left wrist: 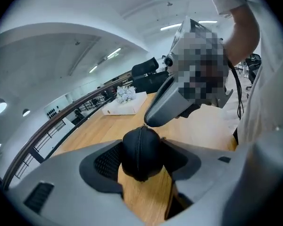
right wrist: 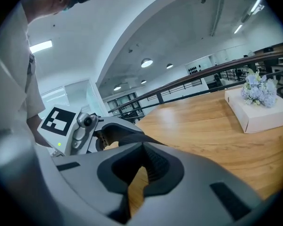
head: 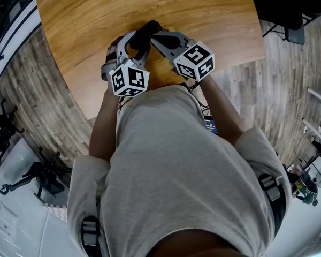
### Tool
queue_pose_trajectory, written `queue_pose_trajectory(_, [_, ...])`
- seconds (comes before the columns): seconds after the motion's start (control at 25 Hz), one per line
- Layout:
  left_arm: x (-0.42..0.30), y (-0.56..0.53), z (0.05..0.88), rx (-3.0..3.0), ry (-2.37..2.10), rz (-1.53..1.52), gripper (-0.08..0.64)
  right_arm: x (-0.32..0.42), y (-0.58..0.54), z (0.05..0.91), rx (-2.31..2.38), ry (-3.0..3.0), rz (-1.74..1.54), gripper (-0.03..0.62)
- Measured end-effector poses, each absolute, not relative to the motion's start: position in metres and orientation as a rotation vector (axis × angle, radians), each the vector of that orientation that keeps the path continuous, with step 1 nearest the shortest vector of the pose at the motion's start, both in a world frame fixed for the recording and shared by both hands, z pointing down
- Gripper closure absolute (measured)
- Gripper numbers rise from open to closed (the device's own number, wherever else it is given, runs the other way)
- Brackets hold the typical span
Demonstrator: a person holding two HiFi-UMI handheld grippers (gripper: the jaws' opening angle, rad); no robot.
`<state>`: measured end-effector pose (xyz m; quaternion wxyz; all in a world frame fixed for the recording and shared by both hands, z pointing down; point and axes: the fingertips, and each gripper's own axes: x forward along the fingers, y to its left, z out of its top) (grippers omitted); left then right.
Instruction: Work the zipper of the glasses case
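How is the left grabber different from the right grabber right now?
The left gripper has its jaws wide apart, squeezing the black glasses case. The right gripper has its jaws shut together. The left gripper wraps the case's sides, while the right gripper's tip only meets the case's top, at the zipper. Both are grey and carry a marker cube.

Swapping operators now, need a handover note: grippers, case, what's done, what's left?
Left gripper: shut on the case, at the table.
Right gripper: shut, tips at the top end of the zipper; a grip on the pull does not show.
Done: case clamped, right gripper at the zipper.
Left: zipper looks closed where it shows, so the run along the case is probably still to do.
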<state>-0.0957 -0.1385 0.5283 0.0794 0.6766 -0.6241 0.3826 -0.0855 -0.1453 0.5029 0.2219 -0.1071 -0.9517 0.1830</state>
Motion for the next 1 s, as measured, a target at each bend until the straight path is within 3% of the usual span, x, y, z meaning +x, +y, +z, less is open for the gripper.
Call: queue_pose_trajectory(1.0, [-0.086, -0.140, 0.541, 2.173, -1.785, 1.093, 0.270, -0.077, -0.148, 0.507, -0.394, -2.579, 0.479, 0.566])
